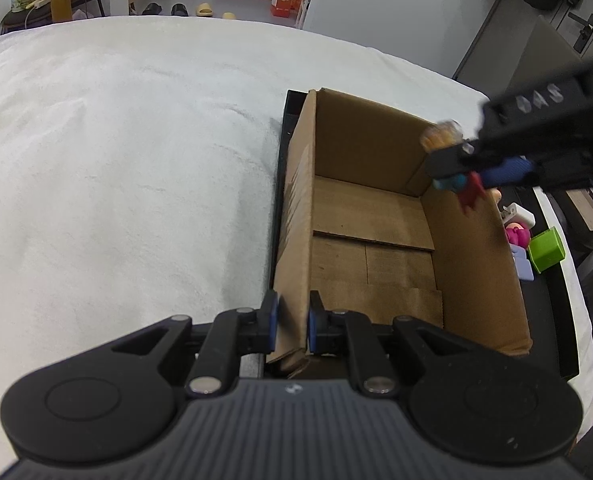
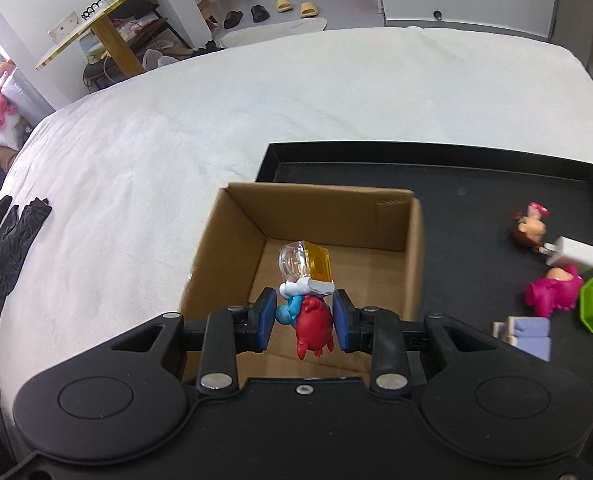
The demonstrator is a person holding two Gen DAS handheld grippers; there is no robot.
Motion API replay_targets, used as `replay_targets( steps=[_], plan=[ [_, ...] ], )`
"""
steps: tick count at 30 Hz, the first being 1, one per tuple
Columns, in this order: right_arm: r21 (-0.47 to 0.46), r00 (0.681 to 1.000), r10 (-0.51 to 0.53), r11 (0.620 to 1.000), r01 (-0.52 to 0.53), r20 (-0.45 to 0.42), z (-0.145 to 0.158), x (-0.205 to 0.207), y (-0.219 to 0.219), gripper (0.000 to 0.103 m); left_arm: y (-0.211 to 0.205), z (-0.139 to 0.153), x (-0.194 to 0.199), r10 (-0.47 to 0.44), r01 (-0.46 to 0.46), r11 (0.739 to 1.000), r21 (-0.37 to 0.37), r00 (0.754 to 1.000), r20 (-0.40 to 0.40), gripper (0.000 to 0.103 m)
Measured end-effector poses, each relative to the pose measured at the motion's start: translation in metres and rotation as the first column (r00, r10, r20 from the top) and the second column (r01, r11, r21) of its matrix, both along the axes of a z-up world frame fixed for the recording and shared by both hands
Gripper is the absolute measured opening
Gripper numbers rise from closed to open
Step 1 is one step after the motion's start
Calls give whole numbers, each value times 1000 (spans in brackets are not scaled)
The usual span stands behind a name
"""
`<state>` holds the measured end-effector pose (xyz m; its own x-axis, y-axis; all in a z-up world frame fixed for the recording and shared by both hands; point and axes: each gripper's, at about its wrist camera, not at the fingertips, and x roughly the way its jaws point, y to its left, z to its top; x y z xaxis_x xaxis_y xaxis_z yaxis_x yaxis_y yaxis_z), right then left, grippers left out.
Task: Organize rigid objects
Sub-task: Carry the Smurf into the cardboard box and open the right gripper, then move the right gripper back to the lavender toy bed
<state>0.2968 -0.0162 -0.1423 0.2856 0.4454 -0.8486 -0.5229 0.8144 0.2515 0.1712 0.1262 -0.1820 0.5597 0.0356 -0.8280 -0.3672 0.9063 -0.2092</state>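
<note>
Cardboard box is sitting open-topped at the left end of the black tray, in the centre of the right wrist view. The right gripper is clamping a red-and-blue figurine between its blue pads, a clear-and-amber block at the toy's top pointing up-frame, long axis running away from the camera. The toy is hanging over the box's near lower edge, with the empty floor lying just ahead and below. The left gripper is pinching the box's near left wall, jaws narrow, steadying it. Likely next: carrying slightly forward, then releasing. Other toys are waiting at the tray's right.
</note>
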Motion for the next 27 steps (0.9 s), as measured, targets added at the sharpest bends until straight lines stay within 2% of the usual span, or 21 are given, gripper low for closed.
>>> replay_targets(
  steps=[4,6,8,10,15,20,27],
  plan=[
    [25,1000,12,1000,-12,7,1,2,14,31,0,0,0,2,-2,1000,-4,1000,1,14],
    [72,1000,3,997,-4,13,3,4,17,34,0,0,0,3,-3,1000,-6,1000,2,14],
    [108,1000,0,994,0,-4,1,7,18,49,0,0,0,4,-4,1000,-7,1000,-1,14],
    [120,999,-16,993,21,-38,-1,10,15,50,1,-1,0,5,-5,1000,-7,1000,-4,14],
    [100,1000,0,995,2,-27,2,2,2,54,0,-2,3,7,-7,1000,-5,1000,-11,14],
    [64,1000,16,998,-16,7,10,-9,-14,69,-1,-2,4,5,-5,1000,0,1000,-10,14],
    [32,997,45,998,-47,67,24,-19,-36,79,1,-2,1,9,-9,1000,-8,1000,-9,14]
  ],
)
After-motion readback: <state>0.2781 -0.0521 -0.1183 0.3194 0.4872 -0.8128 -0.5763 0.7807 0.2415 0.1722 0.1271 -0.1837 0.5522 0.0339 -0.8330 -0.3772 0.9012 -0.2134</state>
